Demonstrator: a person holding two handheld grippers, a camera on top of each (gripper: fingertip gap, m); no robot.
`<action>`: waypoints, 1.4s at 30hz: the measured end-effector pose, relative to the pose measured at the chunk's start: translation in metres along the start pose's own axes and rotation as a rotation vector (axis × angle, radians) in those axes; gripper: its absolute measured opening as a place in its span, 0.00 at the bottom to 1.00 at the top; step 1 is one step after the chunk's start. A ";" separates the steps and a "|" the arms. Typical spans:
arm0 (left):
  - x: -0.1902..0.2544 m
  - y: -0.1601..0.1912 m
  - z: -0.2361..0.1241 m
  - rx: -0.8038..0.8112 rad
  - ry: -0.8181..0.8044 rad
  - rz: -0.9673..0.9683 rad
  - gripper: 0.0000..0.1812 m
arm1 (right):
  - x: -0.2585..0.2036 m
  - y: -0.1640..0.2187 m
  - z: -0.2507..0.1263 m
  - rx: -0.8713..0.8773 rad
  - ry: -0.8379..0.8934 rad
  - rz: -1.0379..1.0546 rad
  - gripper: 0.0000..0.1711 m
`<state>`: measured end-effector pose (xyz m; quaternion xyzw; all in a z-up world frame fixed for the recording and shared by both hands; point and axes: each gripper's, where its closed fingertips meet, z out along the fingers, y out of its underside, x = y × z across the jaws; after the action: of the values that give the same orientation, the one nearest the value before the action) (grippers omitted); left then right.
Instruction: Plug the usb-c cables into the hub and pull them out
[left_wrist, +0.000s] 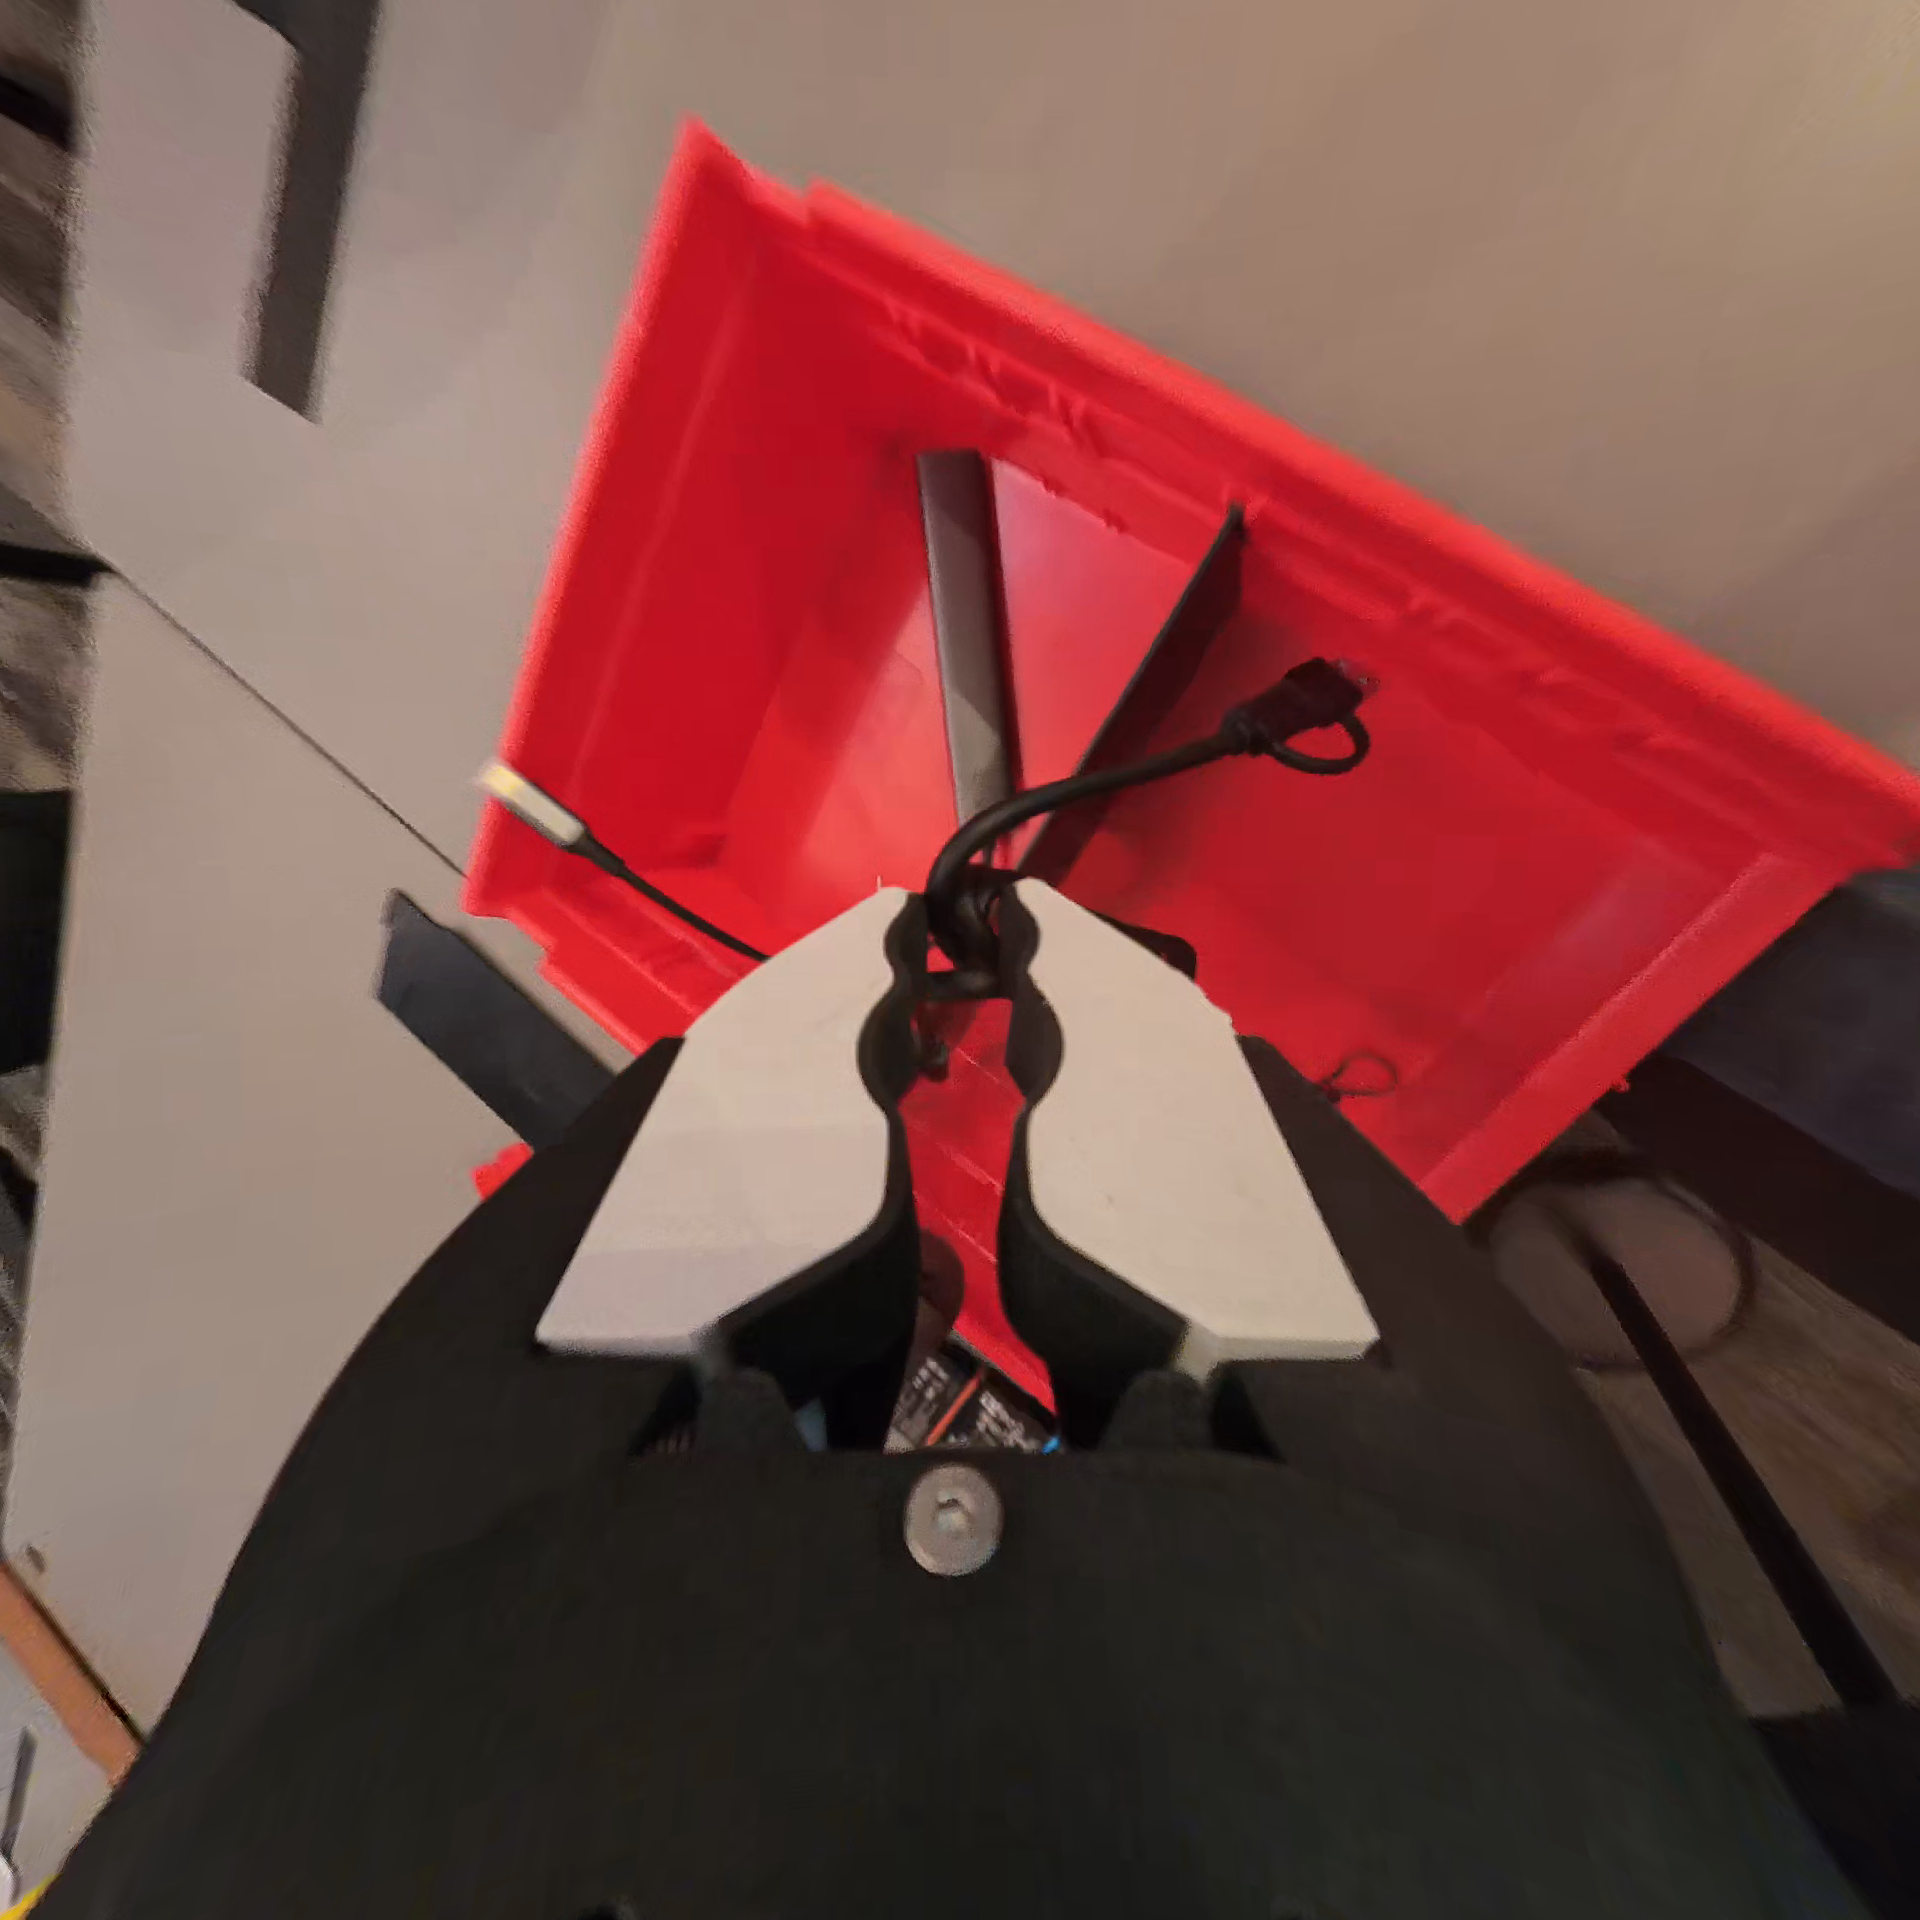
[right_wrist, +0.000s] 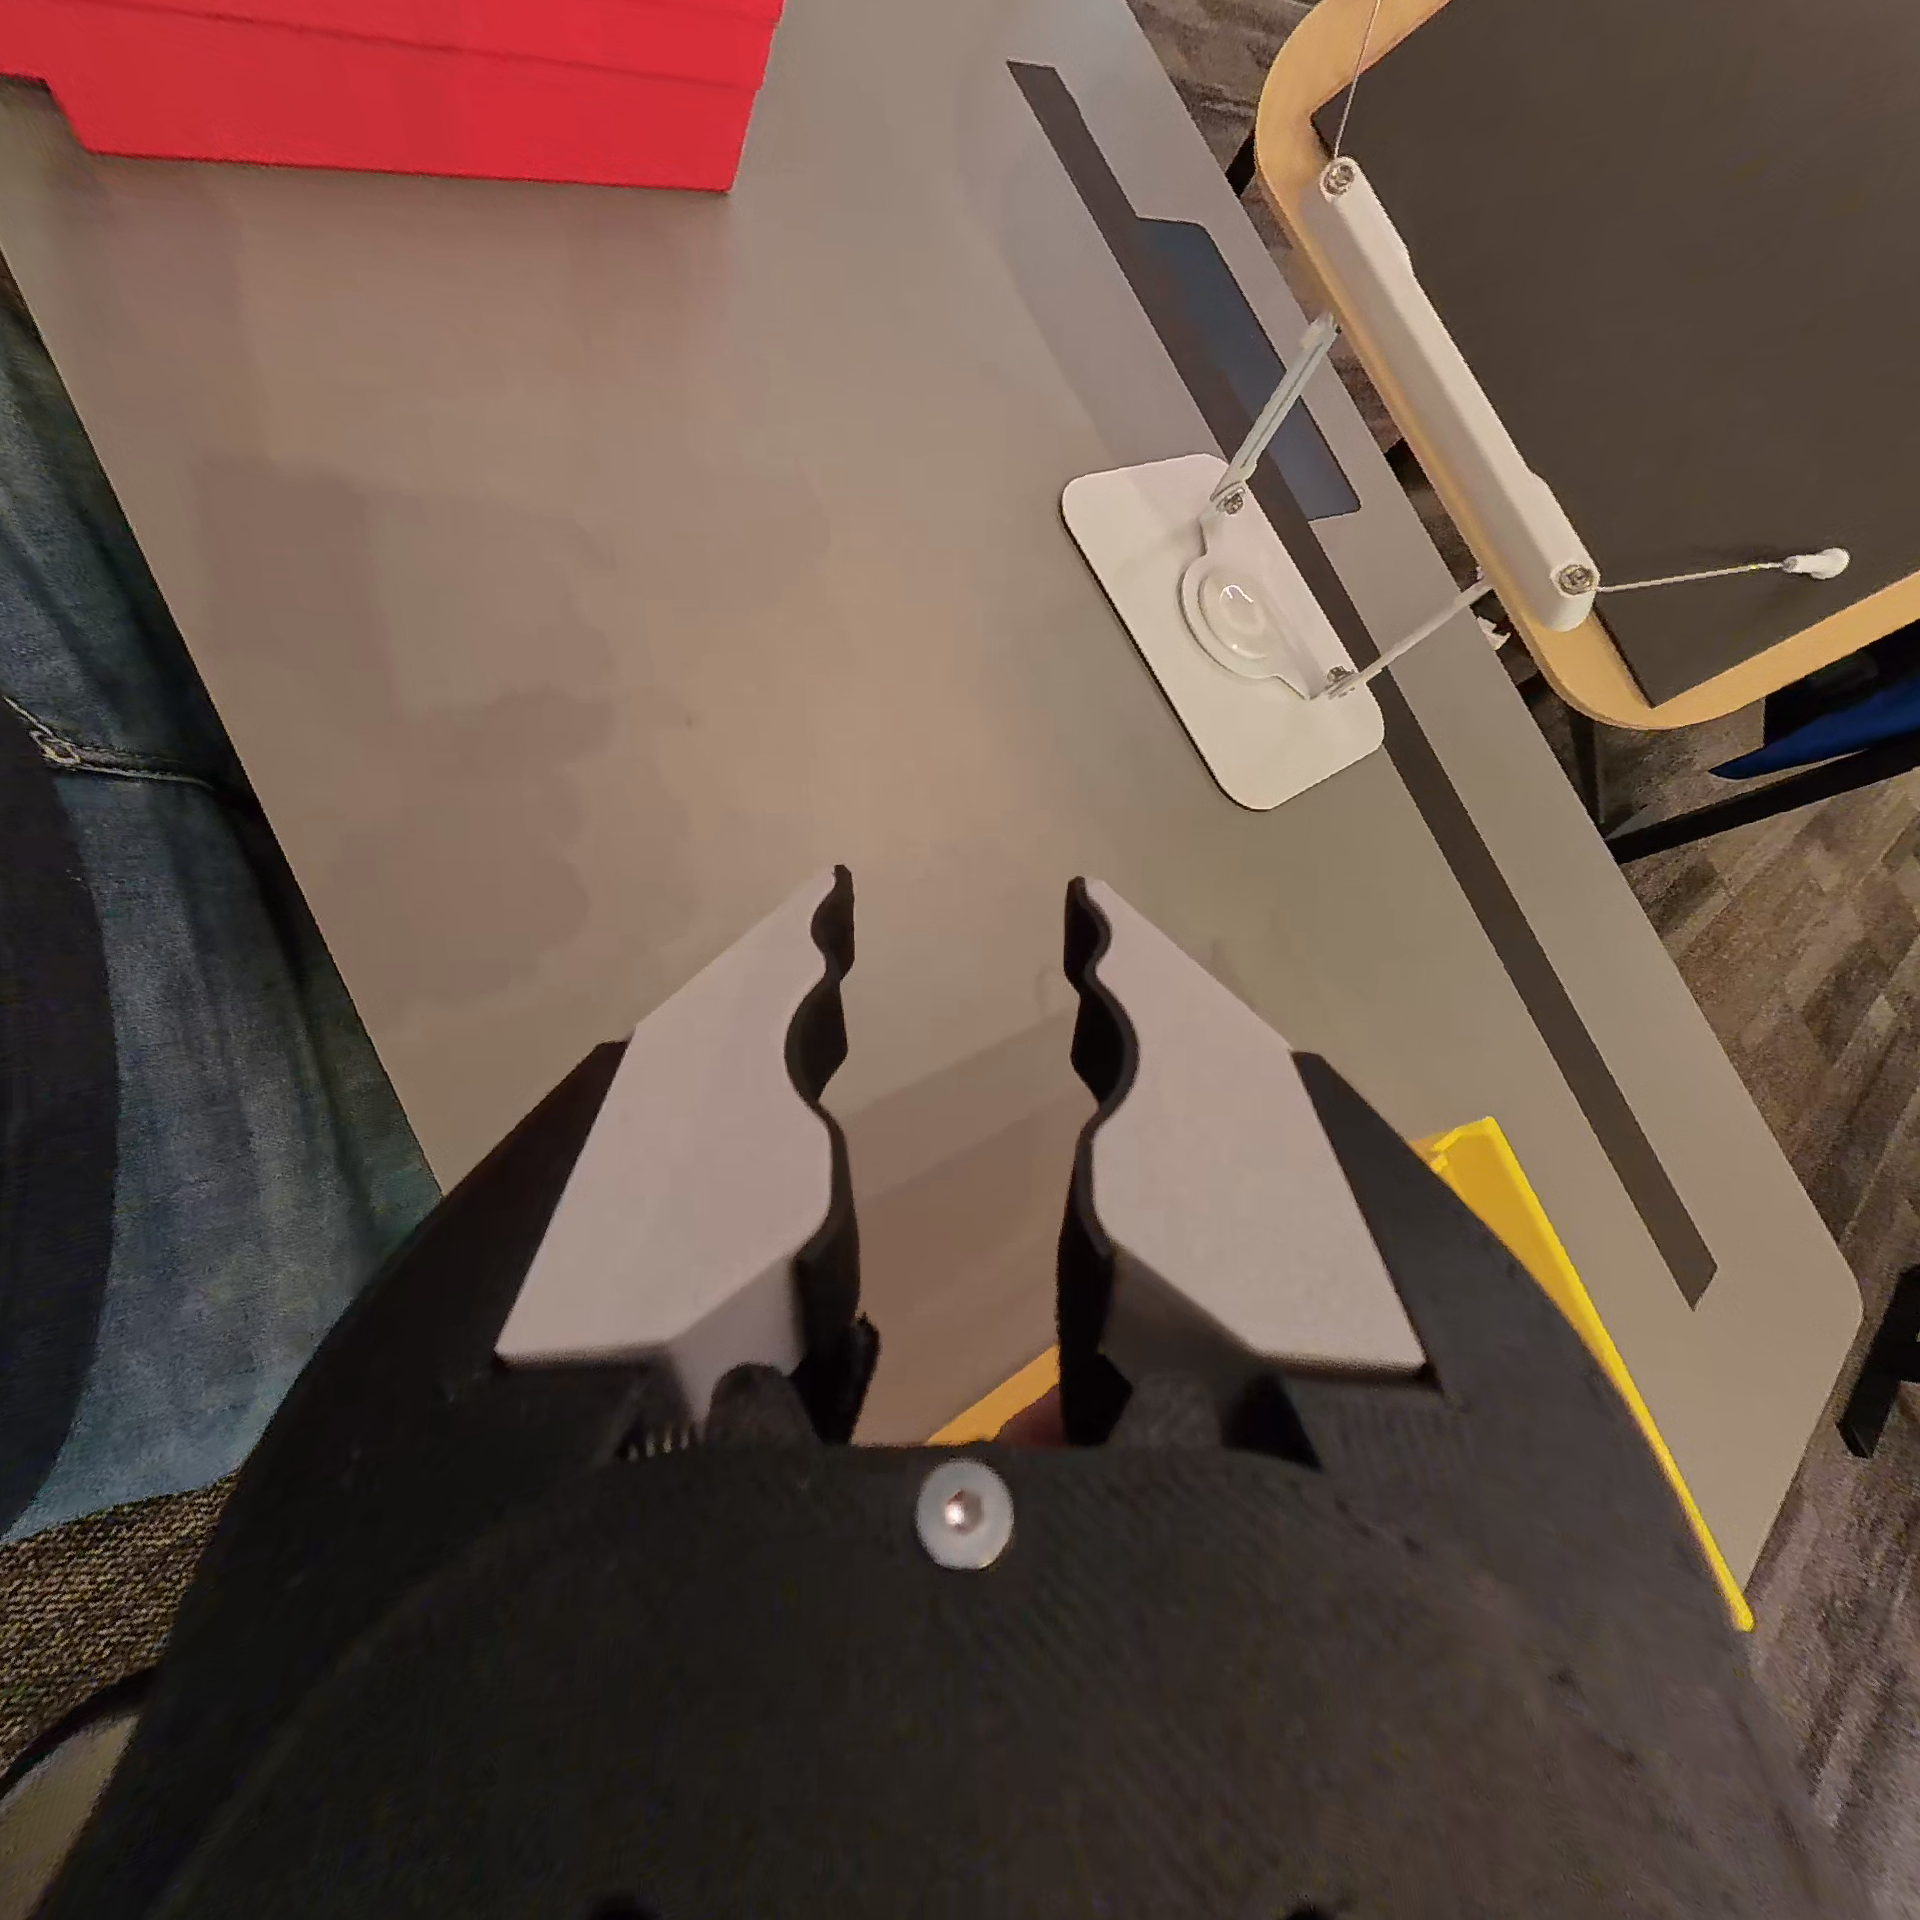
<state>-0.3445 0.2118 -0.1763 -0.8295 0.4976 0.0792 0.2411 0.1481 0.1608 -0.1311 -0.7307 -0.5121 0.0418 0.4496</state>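
The left gripper (left_wrist: 961, 904) is closed on a bundle of black cables (left_wrist: 1101, 784) and holds it over a red bin (left_wrist: 1455, 935). One cable arcs up from the fingertips to a black plug (left_wrist: 1314, 691) over the bin's floor; another runs left to a silver plug (left_wrist: 525, 795) that hangs past the bin's rim. Two dark dividers (left_wrist: 966, 634) stand inside the bin. The view is blurred, and I cannot pick out a hub. The right gripper (right_wrist: 958, 914) is spread apart and empty above the bare grey table (right_wrist: 582, 499). A white plate (right_wrist: 1221, 634) with a clear dome sits near the table's far edge, a yellow bin (right_wrist: 1496, 1205) lies under the right finger, and the red bin's wall (right_wrist: 416, 94) shows at top left.
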 end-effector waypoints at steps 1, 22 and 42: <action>-0.003 -0.010 -0.010 0.048 -0.026 0.003 0.07 | -0.001 -0.001 0.000 0.004 -0.002 -0.001 0.22; 0.158 -0.240 0.060 0.511 -0.051 0.195 0.07 | -0.044 -0.004 0.035 0.002 -0.100 -0.031 0.22; 0.104 -0.149 -0.003 0.414 0.072 0.029 0.34 | -0.073 0.005 0.065 -0.056 -0.174 -0.079 0.22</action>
<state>-0.1644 0.1863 -0.1645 -0.7573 0.5234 -0.0509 0.3873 0.0829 0.1431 -0.2023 -0.7157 -0.5787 0.0727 0.3843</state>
